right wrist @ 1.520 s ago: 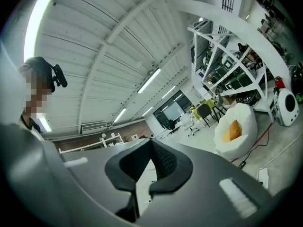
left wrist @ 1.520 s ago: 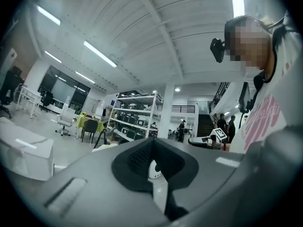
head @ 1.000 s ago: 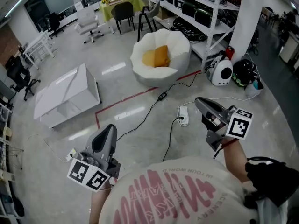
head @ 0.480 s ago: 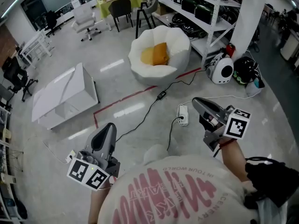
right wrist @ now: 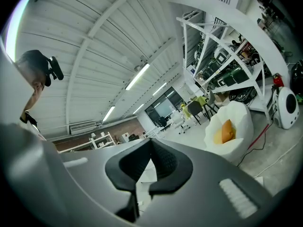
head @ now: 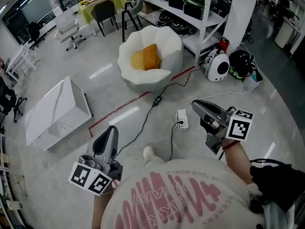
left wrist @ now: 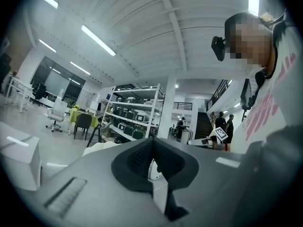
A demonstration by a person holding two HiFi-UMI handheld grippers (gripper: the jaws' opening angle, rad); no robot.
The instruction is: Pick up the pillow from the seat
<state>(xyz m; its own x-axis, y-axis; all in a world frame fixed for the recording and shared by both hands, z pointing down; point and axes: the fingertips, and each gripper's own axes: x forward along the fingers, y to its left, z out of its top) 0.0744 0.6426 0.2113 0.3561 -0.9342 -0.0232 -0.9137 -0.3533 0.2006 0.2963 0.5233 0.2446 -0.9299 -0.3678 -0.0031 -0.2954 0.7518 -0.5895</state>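
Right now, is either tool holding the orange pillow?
No, the orange pillow lies in the white seat, far from the left tool and the right tool, both shut and empty.

Orange pillow [head: 151,56] against a white seat [head: 170,41]; a red tape line [head: 119,109] on the pale grey floor [head: 267,104]. The grey left gripper [head: 112,130] and grey right gripper [head: 196,105] carry black-and-white square-patterned cubes [head: 237,128]. White shirt [head: 181,194], red lettering; yellow-green tablecloth [head: 102,1].
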